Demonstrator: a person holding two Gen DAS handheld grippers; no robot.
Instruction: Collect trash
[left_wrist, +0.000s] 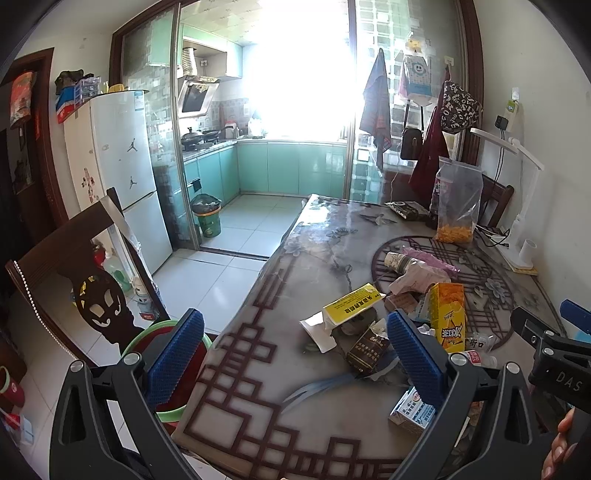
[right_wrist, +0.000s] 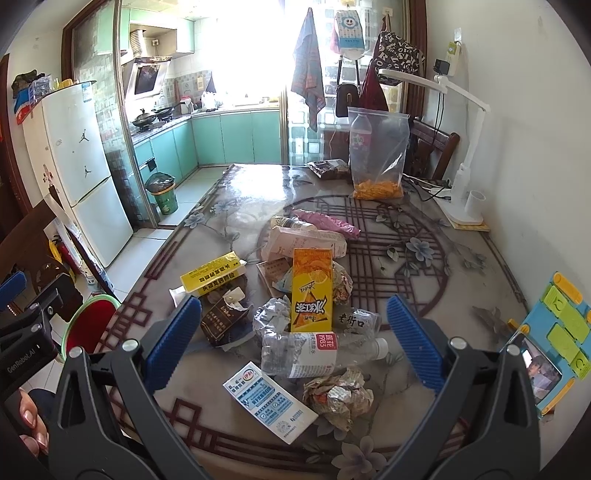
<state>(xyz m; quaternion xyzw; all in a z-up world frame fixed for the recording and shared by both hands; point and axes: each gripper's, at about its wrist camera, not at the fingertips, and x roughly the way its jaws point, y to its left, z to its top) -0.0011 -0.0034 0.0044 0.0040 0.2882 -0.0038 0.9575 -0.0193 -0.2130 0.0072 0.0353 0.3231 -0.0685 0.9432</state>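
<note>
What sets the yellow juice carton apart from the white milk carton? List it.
The yellow juice carton is orange-yellow and props up against the trash pile; the white milk carton is white and blue, lying flat nearer the table edge. The juice carton sits in the pile, the milk carton apart. Both are small drink boxes.

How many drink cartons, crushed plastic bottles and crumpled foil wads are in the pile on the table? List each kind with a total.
Drink cartons: 3
Crushed plastic bottles: 1
Crumpled foil wads: 3
Total: 7
</note>
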